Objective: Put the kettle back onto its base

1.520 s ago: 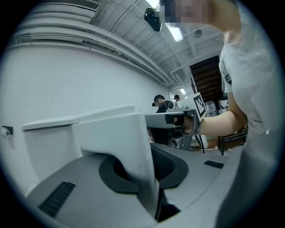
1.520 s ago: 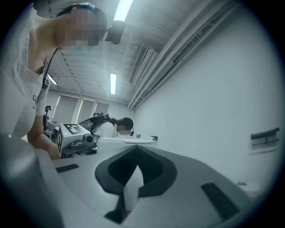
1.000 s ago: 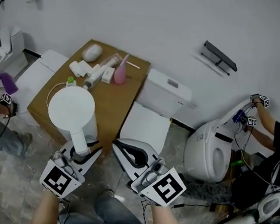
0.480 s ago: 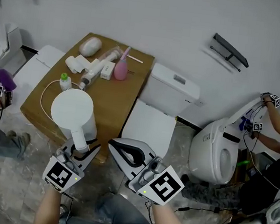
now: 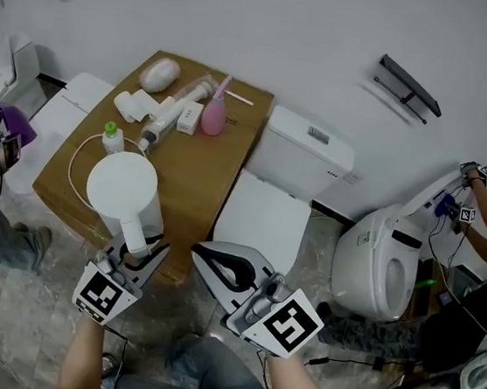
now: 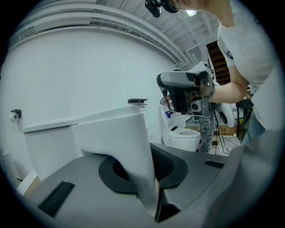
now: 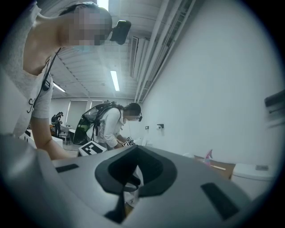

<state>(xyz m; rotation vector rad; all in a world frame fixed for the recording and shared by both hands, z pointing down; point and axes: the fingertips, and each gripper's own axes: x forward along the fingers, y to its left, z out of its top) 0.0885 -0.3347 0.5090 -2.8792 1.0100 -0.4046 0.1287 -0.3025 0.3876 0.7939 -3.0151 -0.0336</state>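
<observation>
In the head view a white kettle (image 5: 121, 186) stands low over the near part of a brown cardboard box (image 5: 211, 172). My left gripper (image 5: 137, 254) is shut on its white handle (image 5: 136, 233), which fills the gap between the jaws in the left gripper view (image 6: 129, 142). A white cord (image 5: 74, 168) loops out from under the kettle. The base itself is hidden beneath the kettle. My right gripper (image 5: 204, 253) hangs to the right of the kettle, in front of the box edge, jaws together and empty (image 7: 133, 151).
On the far part of the box lie a pink bottle (image 5: 211, 116), white tubes and boxes (image 5: 160, 122) and a small green-capped bottle (image 5: 111, 136). A white toilet (image 5: 305, 157) stands right of the box, another toilet (image 5: 375, 267) farther right. Other people work at both sides.
The kettle and my left gripper have sunk toward the box top. My right gripper has dropped a little and stays shut.
</observation>
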